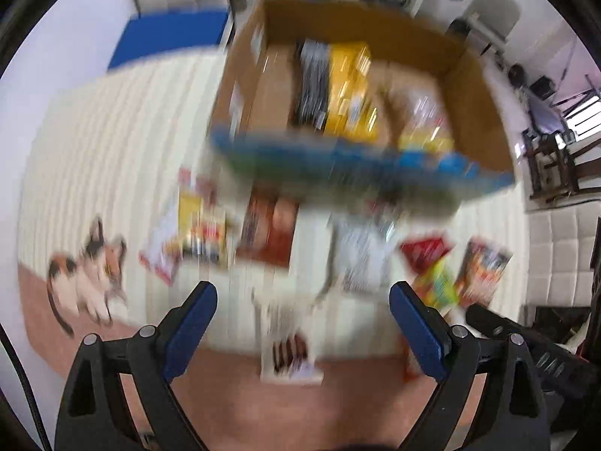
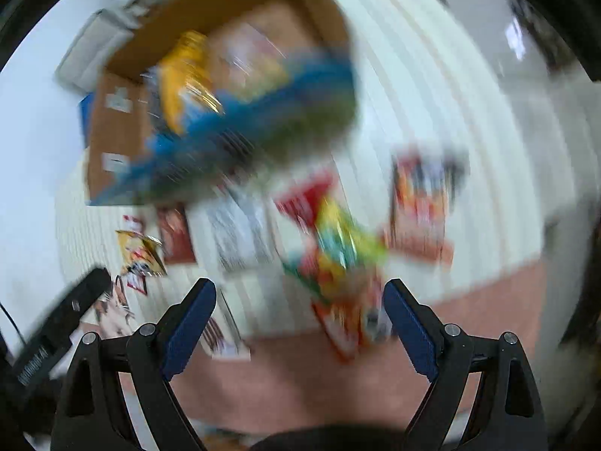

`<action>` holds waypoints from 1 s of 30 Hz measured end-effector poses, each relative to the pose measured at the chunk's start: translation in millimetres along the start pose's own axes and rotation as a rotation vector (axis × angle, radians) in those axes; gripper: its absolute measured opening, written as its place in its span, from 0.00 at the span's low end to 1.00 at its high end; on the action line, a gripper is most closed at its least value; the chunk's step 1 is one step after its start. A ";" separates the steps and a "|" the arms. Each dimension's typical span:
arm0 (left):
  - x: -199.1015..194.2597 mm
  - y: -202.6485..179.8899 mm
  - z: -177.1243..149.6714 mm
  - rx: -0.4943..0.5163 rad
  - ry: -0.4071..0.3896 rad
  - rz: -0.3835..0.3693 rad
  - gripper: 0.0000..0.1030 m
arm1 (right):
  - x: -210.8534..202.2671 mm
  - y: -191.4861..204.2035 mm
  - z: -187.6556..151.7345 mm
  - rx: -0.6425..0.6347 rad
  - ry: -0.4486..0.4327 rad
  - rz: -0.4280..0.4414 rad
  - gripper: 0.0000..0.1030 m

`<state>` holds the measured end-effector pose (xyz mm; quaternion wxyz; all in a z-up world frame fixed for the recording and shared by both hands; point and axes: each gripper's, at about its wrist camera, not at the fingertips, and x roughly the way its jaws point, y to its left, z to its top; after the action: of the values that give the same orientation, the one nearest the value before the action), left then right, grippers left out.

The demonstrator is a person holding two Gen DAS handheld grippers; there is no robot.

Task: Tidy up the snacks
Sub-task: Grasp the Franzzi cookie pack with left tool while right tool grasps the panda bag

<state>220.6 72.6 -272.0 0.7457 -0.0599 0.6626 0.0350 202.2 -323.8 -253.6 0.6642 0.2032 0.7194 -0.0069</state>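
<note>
Both views are blurred by motion. An open cardboard box (image 1: 469, 86) with a blue printed front stands on a cream ribbed mat (image 1: 105, 158); inside lie a yellow packet (image 1: 349, 90), a dark packet and a clear bag. Several snack packets lie loose on the mat in front of the box, among them a brown one (image 1: 270, 225), a white one (image 1: 357, 248) and a red one (image 1: 424, 251). My left gripper (image 1: 302, 302) hangs open above them, nothing between its fingers. My right gripper (image 2: 300, 300) is open too, above a green-yellow packet (image 2: 338, 255). The box (image 2: 210, 15) shows upper left there.
A cat picture (image 1: 94, 274) is printed on the mat's left part, and a tan floor strip (image 1: 357, 406) runs along its near edge. A blue pad (image 1: 169, 37) lies behind the mat. Chairs and furniture stand at the far right. The other gripper's black body (image 2: 56, 330) shows at lower left.
</note>
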 end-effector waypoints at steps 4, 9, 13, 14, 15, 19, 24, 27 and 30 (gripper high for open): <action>43.5 16.3 -36.4 -0.046 0.109 0.011 0.91 | 46.2 -57.7 -30.5 0.263 0.130 0.105 0.90; 78.3 29.4 -61.3 -0.115 0.192 0.011 0.91 | 81.4 -104.8 -57.6 0.543 0.192 0.224 0.87; 90.3 27.2 -67.7 -0.120 0.213 0.018 0.91 | 102.0 -110.7 -61.3 0.620 0.200 0.262 0.69; 92.5 26.3 -68.3 -0.117 0.215 0.020 0.91 | 106.7 -109.7 -60.5 0.616 0.208 0.257 0.60; 94.5 25.1 -68.8 -0.113 0.220 0.025 0.91 | 110.9 -107.2 -60.1 0.602 0.220 0.238 0.58; 100.0 24.3 -70.4 -0.114 0.234 0.017 0.91 | 113.6 -94.0 -50.1 0.457 0.242 0.151 0.51; 103.3 17.8 -64.0 -0.103 0.246 0.002 0.91 | 118.0 -61.4 -40.3 0.120 0.278 -0.025 0.50; 107.0 11.6 -62.1 -0.087 0.250 -0.003 0.91 | 119.4 -36.1 -42.4 -0.108 0.293 -0.149 0.49; 113.9 4.1 -60.3 -0.067 0.268 -0.003 0.91 | 121.9 -16.7 -47.5 -0.260 0.298 -0.235 0.50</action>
<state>174.3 65.4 -392.2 0.6481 -0.0898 0.7547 0.0479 147.7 -291.3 -369.2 0.5657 0.0292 0.8232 0.0386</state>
